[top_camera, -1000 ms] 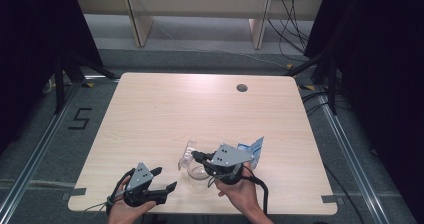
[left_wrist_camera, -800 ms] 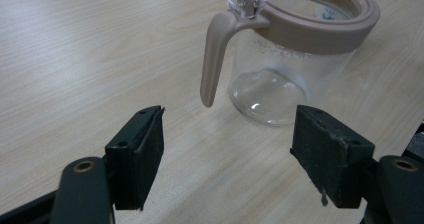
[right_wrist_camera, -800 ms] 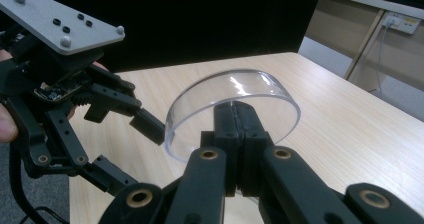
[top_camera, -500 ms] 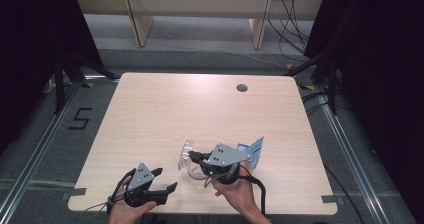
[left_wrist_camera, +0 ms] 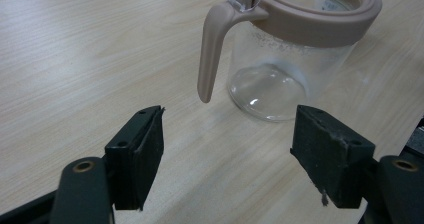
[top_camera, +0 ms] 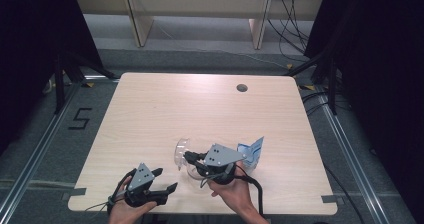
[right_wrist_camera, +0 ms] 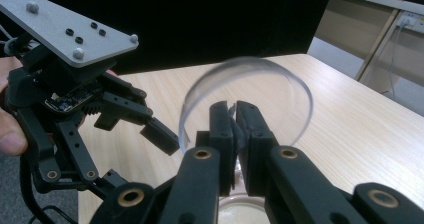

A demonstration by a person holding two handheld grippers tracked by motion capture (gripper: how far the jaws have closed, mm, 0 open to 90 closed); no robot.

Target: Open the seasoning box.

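A clear glass jug (left_wrist_camera: 295,59) with a beige rim and handle (left_wrist_camera: 212,49) stands on the wooden table (top_camera: 200,109) near its front edge. Its round clear lid (right_wrist_camera: 280,84) is swung up on edge, also seen in the high view (top_camera: 181,151). My right gripper (right_wrist_camera: 235,116) is shut on that lid above the jug's mouth; its jaws have just been opening slightly, with the lid still between them. In the high view the right gripper (top_camera: 189,157) points left. My left gripper (left_wrist_camera: 230,154) is open, low in front of the jug, nothing between its pads, at the front left in the high view (top_camera: 165,180).
A blue and white packet (top_camera: 250,152) lies just right of the right hand. A round cable hole (top_camera: 242,88) sits at the table's far right. The left gripper's fingers (right_wrist_camera: 161,135) are close beside the lid. Dark curtains and shelving stand beyond the table.
My right gripper has shifted a little to the left with the lid in it. The left gripper has stayed where it was.
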